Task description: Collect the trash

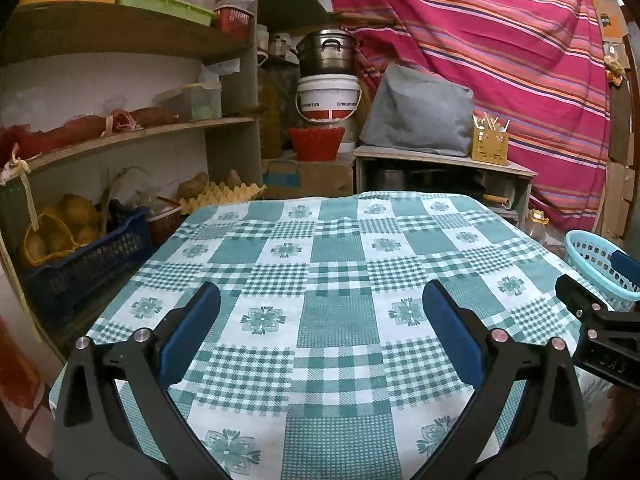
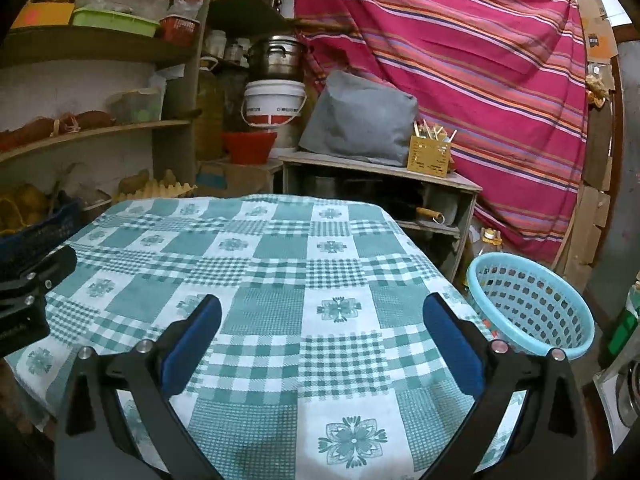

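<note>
Your left gripper [image 1: 320,300] is wide open over the table [image 1: 340,248] with the green checked cloth, and it holds nothing. Your right gripper [image 2: 322,312] is wide open too, with nothing between its blue pads [image 2: 450,332]. You cannot see any trash on the cloth. The light blue basket [image 2: 532,304] with holes sits just beside the right edge of the table, lower down. Small bits show inside it, but you cannot tell what they are. Behind the table, a yellow holder [image 2: 429,155] on a low shelf has sticks poking out. A white bucket [image 2: 274,102] behind the table has a metal pot [image 2: 276,56] on top and a red bowl [image 2: 249,146] below. Left of the table, a dark blue crate [image 1: 80,256] holds potatoes [image 1: 76,210].
</note>
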### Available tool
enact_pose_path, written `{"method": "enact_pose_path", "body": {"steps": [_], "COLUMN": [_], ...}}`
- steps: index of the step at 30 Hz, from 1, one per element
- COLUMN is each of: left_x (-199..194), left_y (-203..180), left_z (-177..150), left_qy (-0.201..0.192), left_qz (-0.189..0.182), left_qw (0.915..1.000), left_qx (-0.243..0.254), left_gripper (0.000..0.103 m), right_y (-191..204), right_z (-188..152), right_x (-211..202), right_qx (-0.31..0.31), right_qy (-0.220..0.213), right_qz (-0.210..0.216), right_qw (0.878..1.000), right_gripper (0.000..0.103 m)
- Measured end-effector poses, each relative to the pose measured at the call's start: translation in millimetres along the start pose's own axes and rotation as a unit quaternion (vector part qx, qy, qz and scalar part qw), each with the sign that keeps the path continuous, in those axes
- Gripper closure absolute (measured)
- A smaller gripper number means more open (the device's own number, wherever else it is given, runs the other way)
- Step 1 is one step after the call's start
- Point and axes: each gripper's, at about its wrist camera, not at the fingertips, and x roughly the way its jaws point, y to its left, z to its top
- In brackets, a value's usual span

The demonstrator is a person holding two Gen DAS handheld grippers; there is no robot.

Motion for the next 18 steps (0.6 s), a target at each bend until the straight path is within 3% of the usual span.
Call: {"method": "enact_pose_path", "body": {"steps": [18], "left_x": [4.2], "left_y": [-4.9], "left_z": [-2.5], "left_qy": [-0.006], "left_qz": [0.006], "left_qw": [0.9999], "left_qx": [-0.008], "left_gripper": [0.005], "right_y": [-2.4], "right_z": [-2.1], "right_x": [1.3], "right_qx": [0.011], "right_qy": [-0.002], "right_qz": [0.003], "right_qw": [1.0], "right_gripper": [0.005]}}
